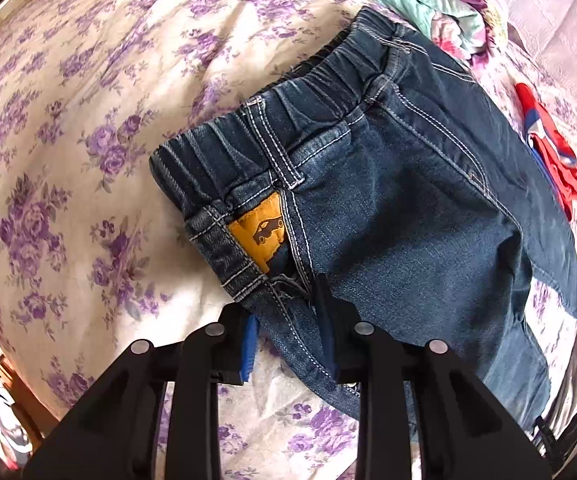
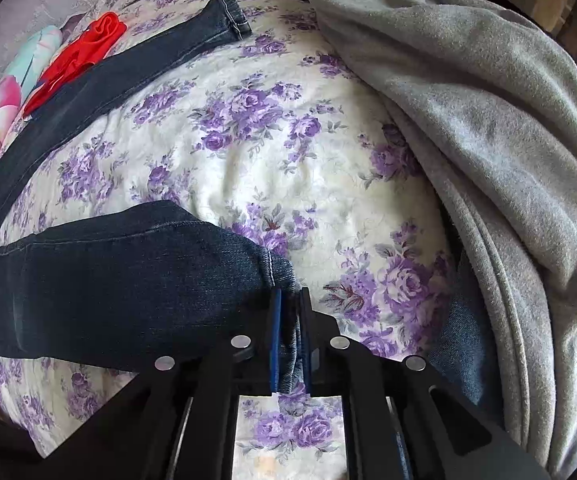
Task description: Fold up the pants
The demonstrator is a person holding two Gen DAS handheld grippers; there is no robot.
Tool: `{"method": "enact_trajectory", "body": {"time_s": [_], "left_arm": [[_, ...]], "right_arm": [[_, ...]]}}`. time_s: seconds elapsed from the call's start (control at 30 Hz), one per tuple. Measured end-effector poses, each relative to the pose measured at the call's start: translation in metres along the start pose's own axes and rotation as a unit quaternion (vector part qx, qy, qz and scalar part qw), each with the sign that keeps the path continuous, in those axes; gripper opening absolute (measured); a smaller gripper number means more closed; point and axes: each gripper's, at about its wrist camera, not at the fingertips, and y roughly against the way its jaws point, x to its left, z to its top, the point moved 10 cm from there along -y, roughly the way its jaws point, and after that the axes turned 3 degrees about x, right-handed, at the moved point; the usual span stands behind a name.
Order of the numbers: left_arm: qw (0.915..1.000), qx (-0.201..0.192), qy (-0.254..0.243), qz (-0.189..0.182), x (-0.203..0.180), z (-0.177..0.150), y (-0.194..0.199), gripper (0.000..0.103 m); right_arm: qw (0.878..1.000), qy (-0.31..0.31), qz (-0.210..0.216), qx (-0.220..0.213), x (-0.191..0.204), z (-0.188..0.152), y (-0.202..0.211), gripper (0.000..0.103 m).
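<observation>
The bed (image 2: 288,184), under a flowered purple sheet, carries everything. A grey blanket (image 2: 488,120) is heaped to the right of the right gripper, with a red garment (image 2: 76,56) and a bright quilt (image 1: 428,4) further off. The jeans (image 1: 408,208) lie spread on the sheet, waistband ahead of the left gripper and legs running away to its right.

The left gripper (image 1: 288,324) has denim between its fingers at the near corner of the waistband, just below the yellow patch (image 1: 260,232); the cloth fills the gap, so it looks clamped, though one finger is partly hidden. The right gripper (image 2: 290,344) is closed on the hem (image 2: 280,276) of the near leg, with denim squeezed between the blue pads (image 2: 274,340). The other leg (image 2: 128,80) lies well apart, stretching up and left of this gripper towards the red garment.

The step seems to be bringing the near leg over onto the far one. To do it well, lift both ends together, keep the cloth lightly taut so no crease forms, and match hem to hem and the waistband's corners before letting go.
</observation>
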Motion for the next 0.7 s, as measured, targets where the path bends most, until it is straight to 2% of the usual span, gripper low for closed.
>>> {"method": "enact_trajectory", "body": {"time_s": [0.07,0.2,0.33,0.5,0.53,0.57,0.63,0.7], "left_arm": [[0.9999,0.002,-0.005,0.01,0.005,-0.004,0.012,0.043],[0.9997,-0.022,-0.001,0.01,0.029,-0.011,0.049,0.043],[0.9988,-0.046,0.011,-0.011,0.037,-0.006,0.079,0.043],[0.9974,-0.051,-0.032,-0.04,-0.003,0.004,0.084,0.044],[0.9969,-0.047,-0.045,-0.044,-0.015,0.005,0.08,0.047],[0.9964,-0.044,-0.057,-0.045,-0.024,0.006,0.073,0.052],[0.9954,-0.029,-0.079,-0.045,-0.039,0.004,0.053,0.053],[0.9952,0.007,-0.094,-0.026,-0.042,-0.006,0.021,0.053]], "right_arm": [[1.0,-0.006,-0.014,-0.003,-0.004,0.004,0.01,0.037],[0.999,-0.01,-0.01,-0.046,0.003,0.019,0.052,0.038],[0.996,0.036,0.007,-0.083,0.046,0.042,0.085,0.041],[0.985,0.132,0.067,-0.09,0.161,0.066,0.1,0.045],[0.981,0.155,0.083,-0.086,0.189,0.068,0.101,0.046],[0.976,0.179,0.096,-0.081,0.219,0.07,0.1,0.048],[0.962,0.237,0.118,-0.069,0.278,0.068,0.101,0.048],[0.941,0.304,0.136,-0.06,0.337,0.07,0.098,0.048]]}}
